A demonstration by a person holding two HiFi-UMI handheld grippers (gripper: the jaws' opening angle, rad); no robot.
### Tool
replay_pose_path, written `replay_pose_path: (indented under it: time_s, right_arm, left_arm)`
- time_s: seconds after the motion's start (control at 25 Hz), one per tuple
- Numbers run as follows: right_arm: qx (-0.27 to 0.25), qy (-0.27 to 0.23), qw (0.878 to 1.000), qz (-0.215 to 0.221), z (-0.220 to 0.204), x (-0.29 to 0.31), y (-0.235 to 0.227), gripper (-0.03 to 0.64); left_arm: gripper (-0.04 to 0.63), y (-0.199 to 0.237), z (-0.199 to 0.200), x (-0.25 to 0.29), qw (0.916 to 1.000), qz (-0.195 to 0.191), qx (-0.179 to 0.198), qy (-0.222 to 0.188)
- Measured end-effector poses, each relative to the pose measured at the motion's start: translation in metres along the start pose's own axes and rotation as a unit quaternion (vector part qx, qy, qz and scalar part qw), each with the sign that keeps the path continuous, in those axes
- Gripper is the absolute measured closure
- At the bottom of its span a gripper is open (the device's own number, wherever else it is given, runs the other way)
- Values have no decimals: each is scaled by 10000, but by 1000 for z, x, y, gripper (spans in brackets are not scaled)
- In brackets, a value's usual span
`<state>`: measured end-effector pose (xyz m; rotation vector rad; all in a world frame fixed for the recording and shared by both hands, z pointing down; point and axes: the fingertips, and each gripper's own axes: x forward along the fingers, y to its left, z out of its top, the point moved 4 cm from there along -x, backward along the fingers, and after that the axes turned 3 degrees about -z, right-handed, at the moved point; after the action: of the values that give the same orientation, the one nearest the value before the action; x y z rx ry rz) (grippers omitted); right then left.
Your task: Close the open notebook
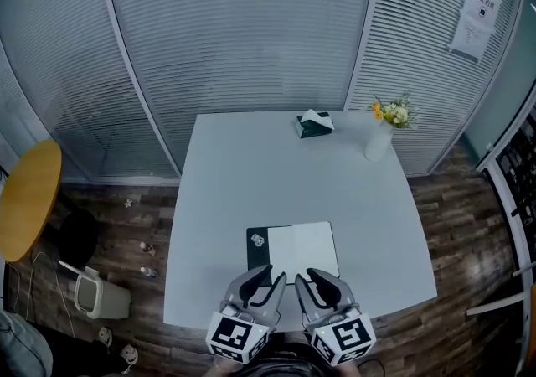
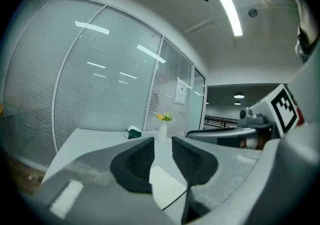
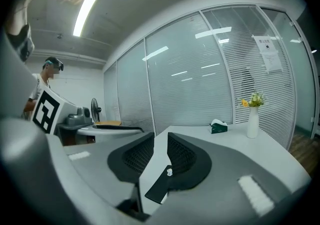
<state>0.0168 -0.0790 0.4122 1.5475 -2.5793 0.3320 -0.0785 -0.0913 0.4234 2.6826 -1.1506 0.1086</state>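
Overhead, in the head view, the open notebook [image 1: 293, 251] lies flat near the table's [image 1: 251, 174] front edge, just beyond the tips of both claws. Its spread runs left to right across the picture and its spine runs away from the person. The dark cover [image 1: 259, 243] is the left leaf and the white page [image 1: 306, 248] the right. The left gripper [image 1: 258, 279] sits at the cover's near edge and the right gripper [image 1: 322, 281] at the page's near edge. Each is therefore nearer to one leaf, but whether either tip touches paper cannot be told from here. Next, the left gripper view shows the left gripper [image 2: 162, 141] with its jaws spread a modest way. Nothing is pinched between the ribbed pads, and a corner of the white page [image 2: 165, 189] shows below and ahead through the gap. The vase [image 2: 162, 129] and tissue box [image 2: 133, 132] stand well apart at the table's far end. Last, the right gripper view shows the right gripper [image 3: 160, 136] parted in the same way and also empty. The dark cover [image 3: 159, 189] shows low in the gap, slanting away, so the two claws seem angled inward across each other. As a judgement, the coming move turns on getting one jaw under a leaf's outer edge and swinging that leaf over the spine.
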Motion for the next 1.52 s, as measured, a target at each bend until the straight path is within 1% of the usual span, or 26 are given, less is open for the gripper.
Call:
replay_pose_path:
  time_s: [0.12, 0.36, 0.56, 0.88, 1.08, 1.24, 1.52]
  right_arm:
    - [-21, 5, 10000, 12, 0, 8, 7, 532]
    - [-3, 5, 10000, -35, -2, 16, 16, 532]
    - [-25, 33, 10000, -32, -1, 20, 18, 532]
    - [-131, 87, 9997, 175, -1, 30, 16, 532]
    - [-155, 150, 9993, 311, -1, 38, 13, 532]
    - [-122, 230, 9988, 405, -5, 45, 11, 532]
    - [-86, 460, 9974, 543, -18, 58, 0, 532]
  left_arm:
    - [491, 10, -1, -2, 10000, -40, 32, 23]
    - [491, 19, -4, -5, 9998, -167, -38, 41]
    - [491, 25, -2, -6, 9999, -149, -7, 23]
    - [491, 33, -5, -4, 9998, 96, -146, -75]
    - [491, 36, -9, 4, 9997, 159, -189, -27]
    - [491, 43, -13, 8, 9990, 305, -312, -52]
    - [491, 53, -29, 16, 9975, 526, -458, 79]
